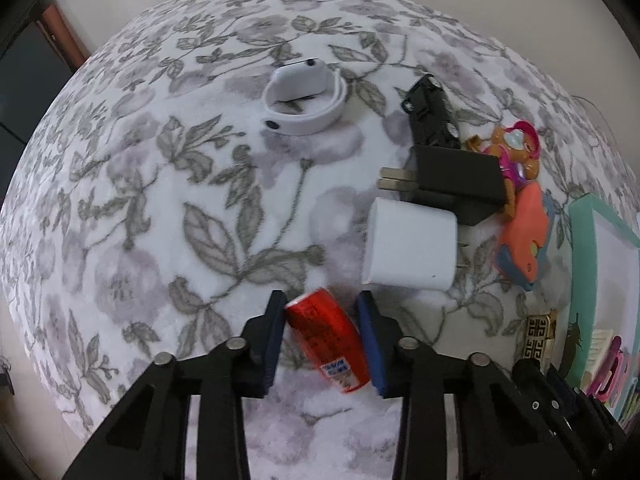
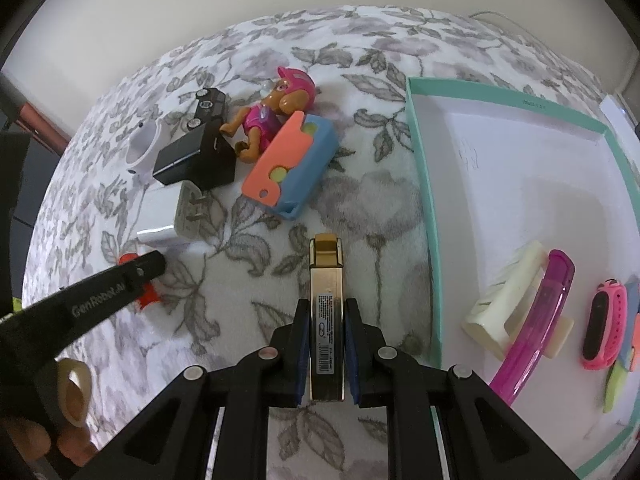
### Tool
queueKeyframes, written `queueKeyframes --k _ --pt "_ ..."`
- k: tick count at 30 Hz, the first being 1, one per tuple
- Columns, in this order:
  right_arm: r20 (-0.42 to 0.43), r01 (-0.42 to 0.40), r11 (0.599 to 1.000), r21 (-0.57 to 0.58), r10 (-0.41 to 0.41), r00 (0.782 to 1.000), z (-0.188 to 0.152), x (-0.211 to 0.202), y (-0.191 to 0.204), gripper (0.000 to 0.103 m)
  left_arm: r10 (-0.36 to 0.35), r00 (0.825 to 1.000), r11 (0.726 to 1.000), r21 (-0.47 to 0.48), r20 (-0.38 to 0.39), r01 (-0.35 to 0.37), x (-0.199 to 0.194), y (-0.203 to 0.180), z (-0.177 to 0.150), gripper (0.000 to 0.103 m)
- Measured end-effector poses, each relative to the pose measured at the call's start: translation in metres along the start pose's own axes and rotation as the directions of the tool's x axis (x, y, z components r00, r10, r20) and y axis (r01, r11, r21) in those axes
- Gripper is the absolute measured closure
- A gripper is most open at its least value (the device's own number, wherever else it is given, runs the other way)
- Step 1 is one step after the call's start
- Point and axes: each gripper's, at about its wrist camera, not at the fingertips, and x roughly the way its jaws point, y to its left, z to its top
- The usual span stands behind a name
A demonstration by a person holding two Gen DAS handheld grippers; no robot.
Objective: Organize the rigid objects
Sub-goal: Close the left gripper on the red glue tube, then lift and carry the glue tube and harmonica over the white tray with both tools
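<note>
My left gripper (image 1: 322,304) has its pads on both sides of a red tube (image 1: 328,340) that lies on the floral blanket; the tube looks blurred. My right gripper (image 2: 327,312) is shut on a gold lighter (image 2: 327,320) and holds it just left of the teal-rimmed box (image 2: 424,184). Loose on the blanket are a white charger (image 1: 408,246), a black charger (image 1: 452,180), a black toy car (image 1: 430,110), a white wristband (image 1: 304,98), a pup figure (image 2: 272,114) and an orange and blue toy (image 2: 290,164).
The box holds a cream hair clip (image 2: 506,306), a purple band (image 2: 536,316) and a pink watch (image 2: 604,324). The left gripper's arm (image 2: 80,304) crosses the right wrist view at lower left. A wall stands behind the blanket.
</note>
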Motion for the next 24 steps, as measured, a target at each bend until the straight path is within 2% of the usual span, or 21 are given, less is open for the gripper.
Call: queueKeyframes --k 4,11,17,24 --pt "-0.01 0.005 1.0 -0.005 -0.005 1.0 -0.002 0.0 0.002 0.087 0.012 1.0 1.0 -0.014 -0.009 -0.012 -0.001 0.01 0.0 0.07" --pt "-0.025 -0.016 1.0 0.013 0.016 1.0 -0.004 -0.001 0.001 0.087 -0.007 1.0 0.998 -0.055 -0.022 0.006 -0.011 0.042 -0.007 0.073" --pt "-0.01 -0.04 0.999 0.023 0.04 0.999 -0.003 -0.008 -0.001 0.087 -0.006 1.0 0.997 -0.075 0.014 0.007 -0.031 0.055 -0.005 0.074" --pt "0.033 -0.068 0.997 0.027 0.067 0.997 -0.002 -0.025 0.001 0.087 -0.021 0.996 0.996 -0.084 0.091 0.029 -0.059 0.062 0.0 0.076"
